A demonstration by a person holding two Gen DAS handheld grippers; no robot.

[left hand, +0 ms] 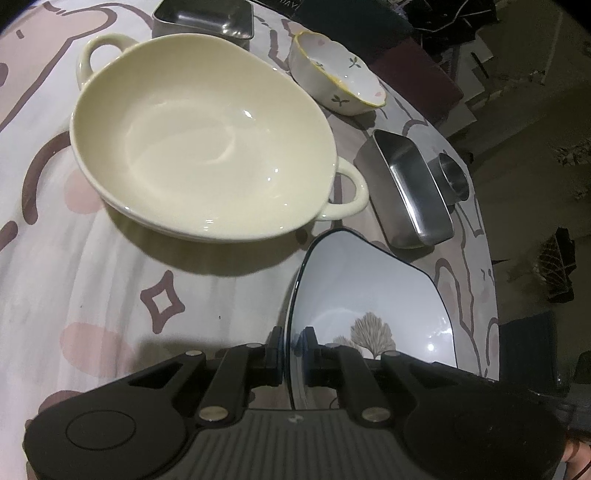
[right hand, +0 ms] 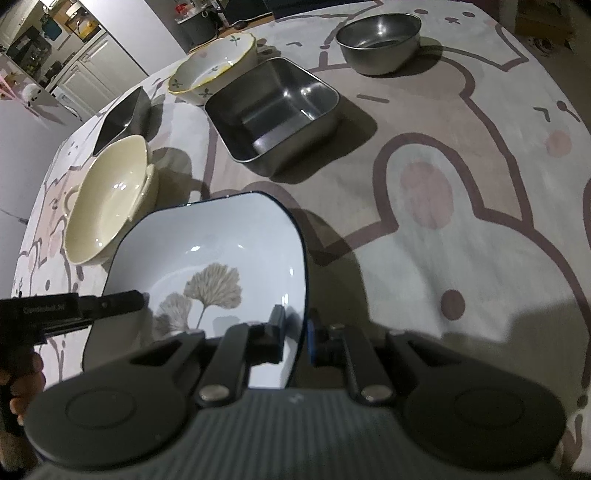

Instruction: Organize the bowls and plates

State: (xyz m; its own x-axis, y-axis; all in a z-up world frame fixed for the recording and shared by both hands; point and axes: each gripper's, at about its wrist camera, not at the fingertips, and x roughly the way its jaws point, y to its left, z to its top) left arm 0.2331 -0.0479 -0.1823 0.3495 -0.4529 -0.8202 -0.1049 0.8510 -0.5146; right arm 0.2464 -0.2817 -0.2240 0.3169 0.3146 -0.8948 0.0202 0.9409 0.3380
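Observation:
A square white plate with a dark rim and a leaf print (left hand: 369, 295) (right hand: 221, 266) is held by both grippers above the table. My left gripper (left hand: 291, 350) is shut on its rim; it also shows in the right wrist view (right hand: 122, 301) at the plate's left edge. My right gripper (right hand: 295, 332) is shut on the plate's near right rim. A cream two-handled bowl (left hand: 203, 140) (right hand: 107, 199) sits just beyond the plate. A floral bowl with a yellow rim (left hand: 336, 70) (right hand: 214, 70) stands farther back.
A square steel tray (right hand: 277, 110) (left hand: 207, 16), a smaller steel tray (left hand: 410, 184) (right hand: 122, 118) with a small steel cup (left hand: 452, 177) beside it, and a round steel bowl (right hand: 380, 37) stand on the patterned tablecloth (right hand: 461, 184). The table edge (left hand: 491, 258) runs on the right in the left wrist view.

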